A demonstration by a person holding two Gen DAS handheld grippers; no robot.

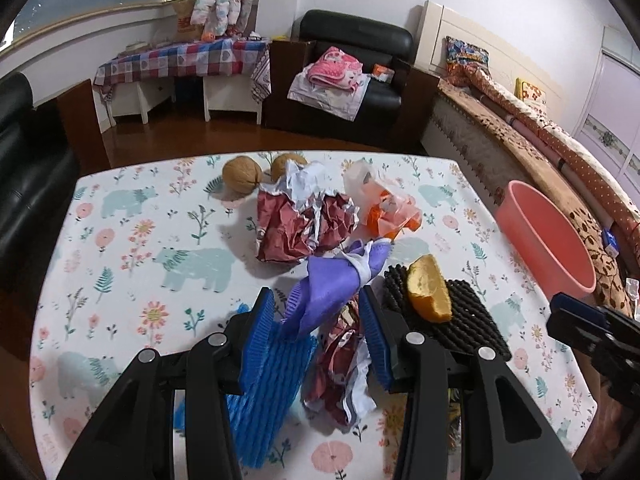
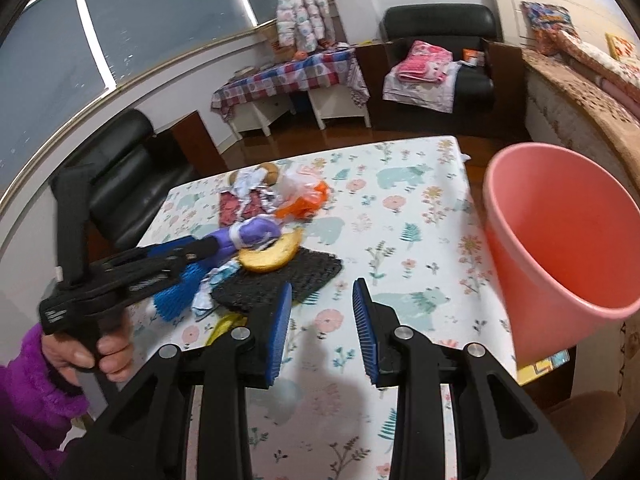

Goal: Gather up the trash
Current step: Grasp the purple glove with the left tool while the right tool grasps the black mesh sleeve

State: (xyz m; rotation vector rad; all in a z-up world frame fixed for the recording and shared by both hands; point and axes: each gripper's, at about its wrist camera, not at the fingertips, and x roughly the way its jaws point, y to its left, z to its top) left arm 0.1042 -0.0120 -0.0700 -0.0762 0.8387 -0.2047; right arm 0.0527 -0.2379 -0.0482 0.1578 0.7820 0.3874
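Trash lies on the floral table (image 1: 120, 240): a purple wrapper (image 1: 332, 280), a red crumpled foil wrapper (image 1: 304, 224), a smaller red wrapper (image 1: 344, 368), blue foam netting (image 1: 264, 396), an orange plastic bag (image 1: 384, 208), an orange wedge (image 1: 430, 292) on a black mesh mat (image 1: 468, 320), and two walnuts (image 1: 242, 174). My left gripper (image 1: 320, 316) is open with the purple wrapper's tail between its fingers. My right gripper (image 2: 322, 308) is open and empty above bare tablecloth, right of the pile. A pink bin (image 2: 560, 232) stands at the table's right edge.
A black armchair (image 1: 352, 64) with folded cloths stands behind the table. A bed (image 1: 520, 128) runs along the right. A plaid-covered side table (image 1: 180, 60) is at the back left. A black sofa (image 1: 16, 168) is on the left.
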